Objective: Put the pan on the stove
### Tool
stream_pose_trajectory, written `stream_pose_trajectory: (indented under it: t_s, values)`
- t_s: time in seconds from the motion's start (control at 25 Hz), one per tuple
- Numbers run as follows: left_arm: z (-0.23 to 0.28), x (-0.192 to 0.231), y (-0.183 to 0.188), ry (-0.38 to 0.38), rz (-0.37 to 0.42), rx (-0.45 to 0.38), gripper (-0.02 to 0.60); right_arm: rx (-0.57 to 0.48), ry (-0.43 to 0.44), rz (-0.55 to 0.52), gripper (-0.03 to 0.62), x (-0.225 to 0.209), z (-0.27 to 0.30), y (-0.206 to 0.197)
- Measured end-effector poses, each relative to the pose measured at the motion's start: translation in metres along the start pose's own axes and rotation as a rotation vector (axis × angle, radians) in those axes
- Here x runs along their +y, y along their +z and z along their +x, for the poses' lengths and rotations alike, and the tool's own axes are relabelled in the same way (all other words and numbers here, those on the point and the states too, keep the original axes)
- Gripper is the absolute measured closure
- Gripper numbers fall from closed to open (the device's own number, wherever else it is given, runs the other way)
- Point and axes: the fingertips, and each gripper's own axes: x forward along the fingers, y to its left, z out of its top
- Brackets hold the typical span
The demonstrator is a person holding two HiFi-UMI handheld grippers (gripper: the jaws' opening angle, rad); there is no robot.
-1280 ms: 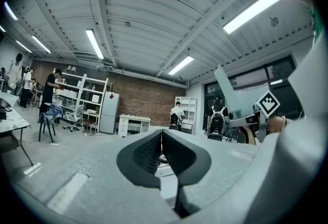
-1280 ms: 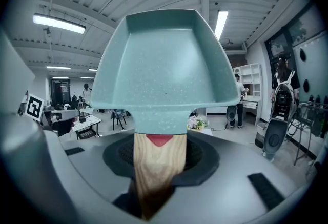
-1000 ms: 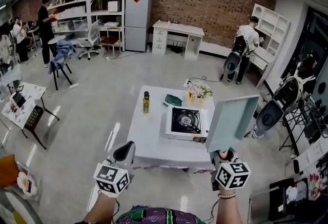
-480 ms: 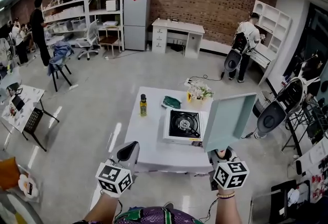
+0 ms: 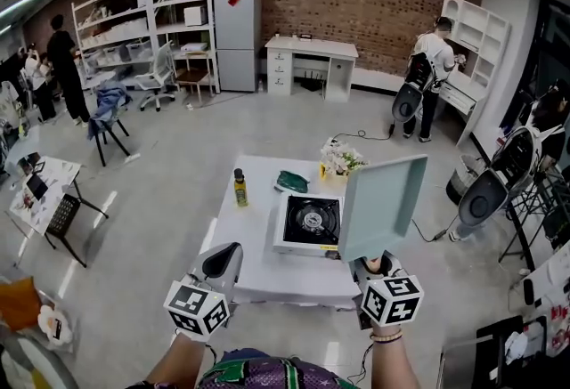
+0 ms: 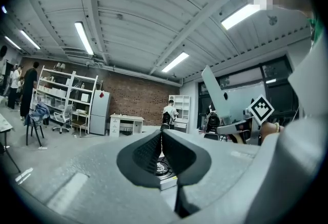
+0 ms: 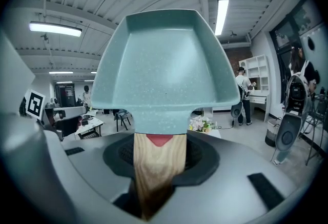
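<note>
A square teal pan with a wooden handle stands tilted up in my right gripper, which is shut on the handle. In the right gripper view the pan fills the upper middle, above my right gripper. The single-burner stove sits on the white table, ahead and left of the pan. My left gripper hangs in front of the table's near edge, shut and empty. In the left gripper view my left gripper shows the stove just beyond its closed jaws, and the pan at the right.
On the table stand a yellow oil bottle, a green cloth and a bunch of flowers. A small table is at the left. People stand at the far shelves and the desk area; equipment crowds the right side.
The table and stove have come nearer and shifted left in the head view. The pan stays upright in the right gripper. The left gripper is unchanged.
</note>
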Motion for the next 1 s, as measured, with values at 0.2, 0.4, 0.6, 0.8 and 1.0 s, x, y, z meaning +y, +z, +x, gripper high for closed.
stream_pose_trajectory:
  t_s: [0.2, 0.4, 0.6, 0.8, 1.0]
  values:
    - [0.007, -0.01, -0.005, 0.013, 0.022, 0.012, 0.563, 0.002, 0.022, 0.01, 0.448, -0.01, 0.0, -0.009]
    - [0.018, -0.011, 0.0, 0.007, 0.042, 0.016, 0.563, 0.021, 0.022, 0.032, 0.448, -0.02, 0.006, -0.017]
    - [0.047, 0.002, 0.001, -0.015, 0.045, 0.016, 0.563, 0.043, -0.003, 0.038, 0.448, -0.031, 0.025, -0.017]
    - [0.081, 0.023, 0.006, -0.066, 0.044, 0.023, 0.563, 0.076, -0.049, 0.059, 0.448, -0.034, 0.053, -0.016]
    - [0.109, 0.049, 0.002, -0.104, 0.025, 0.029, 0.563, 0.112, -0.088, 0.07, 0.448, -0.034, 0.084, -0.018]
